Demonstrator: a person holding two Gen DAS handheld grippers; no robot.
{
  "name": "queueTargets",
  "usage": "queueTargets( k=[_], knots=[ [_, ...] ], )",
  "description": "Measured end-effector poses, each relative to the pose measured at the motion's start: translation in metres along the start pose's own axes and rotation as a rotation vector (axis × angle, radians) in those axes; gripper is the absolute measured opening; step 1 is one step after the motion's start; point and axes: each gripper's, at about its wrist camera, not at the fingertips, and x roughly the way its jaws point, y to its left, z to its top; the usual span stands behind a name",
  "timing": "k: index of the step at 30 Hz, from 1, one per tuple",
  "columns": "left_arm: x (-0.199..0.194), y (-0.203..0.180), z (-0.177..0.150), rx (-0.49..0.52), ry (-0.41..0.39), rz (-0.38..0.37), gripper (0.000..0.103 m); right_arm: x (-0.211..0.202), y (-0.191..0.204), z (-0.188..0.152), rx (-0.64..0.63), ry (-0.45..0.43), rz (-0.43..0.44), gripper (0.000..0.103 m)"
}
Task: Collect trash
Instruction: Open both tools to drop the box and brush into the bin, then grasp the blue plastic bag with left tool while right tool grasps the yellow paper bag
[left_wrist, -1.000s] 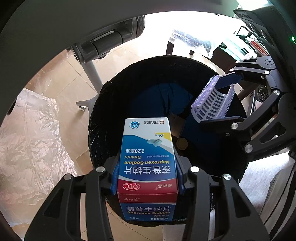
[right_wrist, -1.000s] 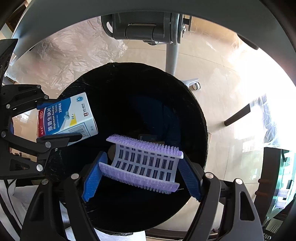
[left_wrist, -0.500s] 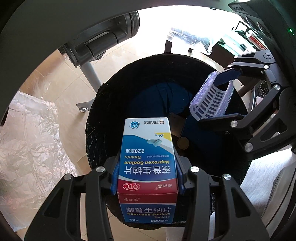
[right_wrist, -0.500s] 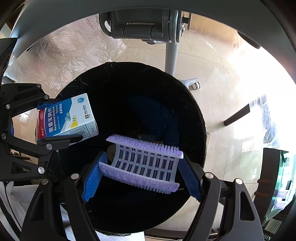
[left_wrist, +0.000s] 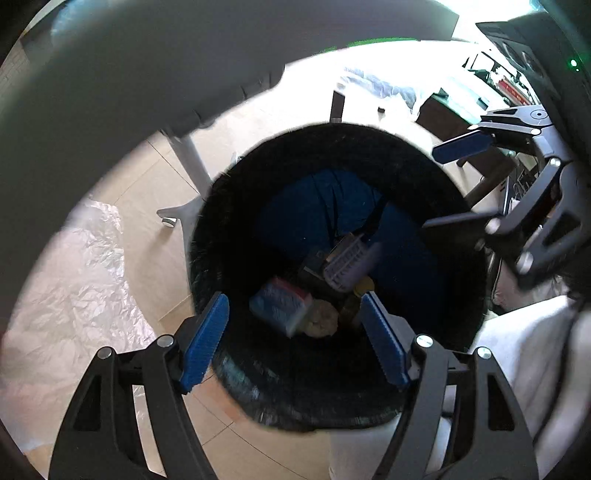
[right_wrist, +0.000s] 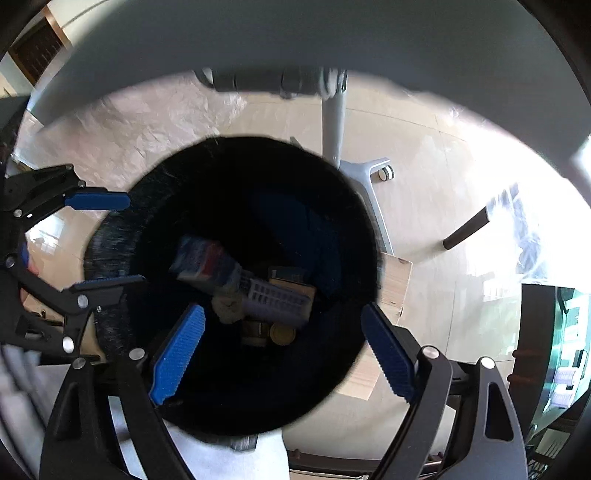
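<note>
Both the left tool (left_wrist: 295, 339) and right tool (right_wrist: 280, 350) are spreading, empty, above the black bin (left_wrist: 236, 206); the medicine box (left_wrist: 280, 308) and purple brush (left_wrist: 345, 264) are lying inside; the tools, hovering close together, are risking a knock against each other or the bin's rim on withdrawal.

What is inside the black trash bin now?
In the black trash bin lie a blue-and-white medicine box, a purple plastic brush, a crumpled pale wad and a round yellowish piece. Anything beneath them is covered and dark.

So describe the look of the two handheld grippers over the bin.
The left gripper and the right gripper look alike: black skeletal linkage arms with triangular cut-outs and silver pivot screws, tipped with ribbed blue pads. No cables or sleeves show.
</note>
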Motion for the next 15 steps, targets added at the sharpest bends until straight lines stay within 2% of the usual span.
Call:
queueTargets(
  k=[4,6,7,8,11,13,15],
  knots=[
    [-0.069,0.005,-0.001,-0.007,-0.130,-0.019,0.075,-0.069,-0.005,-0.003,-0.012,-0.130,0.038,0.085],
    [-0.102,0.011,0.005,-0.025,-0.210,-0.021,0.085,-0.102,-0.007,0.005,-0.016,-0.210,0.041,0.090],
    [-0.117,0.015,0.011,-0.038,-0.257,-0.009,0.096,-0.118,-0.009,0.013,-0.013,-0.260,0.028,0.093],
    [-0.134,0.022,0.020,-0.057,-0.323,0.024,0.101,-0.129,-0.011,0.024,-0.006,-0.305,0.017,0.095],
    [-0.147,0.046,0.051,-0.139,-0.403,0.087,0.101,-0.146,-0.020,0.062,0.056,-0.402,-0.007,0.099],
    [-0.142,0.063,0.069,-0.211,-0.413,0.088,0.101,-0.148,-0.032,0.099,0.114,-0.444,0.001,0.099],
    [-0.134,0.084,0.092,-0.310,-0.410,0.049,0.101,-0.144,-0.042,0.133,0.156,-0.445,0.011,0.099]
  ],
)
